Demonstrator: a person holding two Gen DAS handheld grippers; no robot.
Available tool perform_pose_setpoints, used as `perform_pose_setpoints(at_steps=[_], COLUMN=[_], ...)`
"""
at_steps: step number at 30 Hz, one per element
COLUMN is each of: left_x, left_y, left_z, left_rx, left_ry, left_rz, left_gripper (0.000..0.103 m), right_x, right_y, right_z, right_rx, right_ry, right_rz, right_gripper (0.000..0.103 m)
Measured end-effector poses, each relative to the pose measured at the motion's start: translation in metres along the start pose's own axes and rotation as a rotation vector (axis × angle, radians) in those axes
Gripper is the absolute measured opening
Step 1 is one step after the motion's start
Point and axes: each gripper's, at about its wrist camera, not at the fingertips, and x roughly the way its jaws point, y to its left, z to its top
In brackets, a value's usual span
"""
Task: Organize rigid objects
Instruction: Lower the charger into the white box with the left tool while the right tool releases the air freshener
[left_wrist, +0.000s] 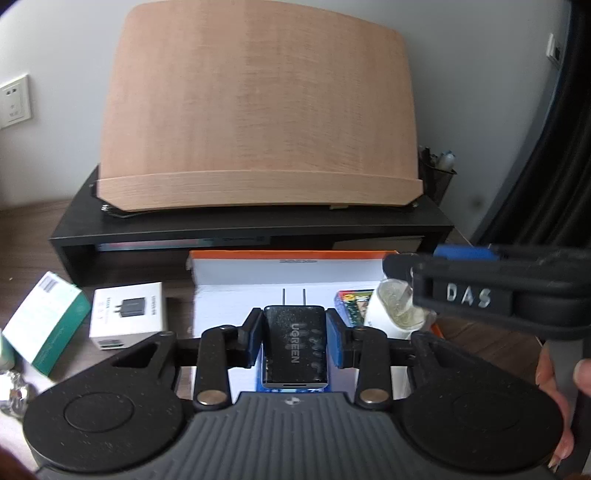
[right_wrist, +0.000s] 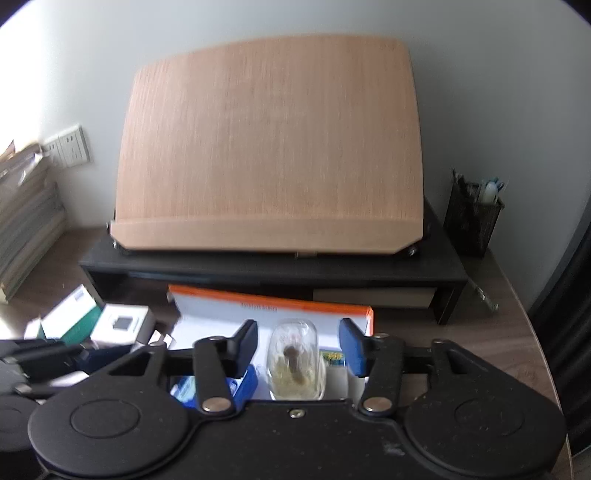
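Left wrist view: left fingers (left_wrist: 294, 328) clench a glossy black boxy charger (left_wrist: 294, 347); right fingers (right_wrist: 297, 345) spread around a clear rounded bottle (right_wrist: 295, 363).

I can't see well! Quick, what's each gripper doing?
Left gripper: closed on the charger.
Right gripper: open, a glass jar sits between its fingers.

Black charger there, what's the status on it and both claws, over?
Left claw shut on black UGREEN charger, held over white box. Right claw open, straddling clear jar, not gripping. Nothing blocking.
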Motion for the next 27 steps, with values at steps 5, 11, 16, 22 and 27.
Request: perform_pose_setpoints(at_steps=[5,11,16,22,27], left_x=[0.010,0.018,0.010,-0.011,-0.035], left_y=[-0.005,-0.014,-0.016,-0.002,0.022], left_z=[0.002,0.002,0.000,-0.002,-0.011], left_rx=[0.008,0.023,0.020,-0.005,-0.027], left_ry=[0.011,0.031,0.014,-0.007,-0.024], left_rz=[-0.033,-0.096,-0.116,-0.090,-0.032], left_gripper=[0.036,0.038,0.045,0.048,0.053], right_x=[-0.020,-0.045,-0.059,-0.070,-0.073], right_y=[-0.007,-0.021,-0.021,-0.002,0.022], right_z=[0.003,0.003,-0.001,-0.007,-0.016], right_rx=[0.011,0.058,0.056,0.047,0.035], right_ry=[-0.079,-0.140,-0.158,-0.168,-0.154], right_rz=[-0.042,-0.052,-0.072,-0.064,-0.041], right_gripper=[0.061,0.065,0.067,0.072,0.074])
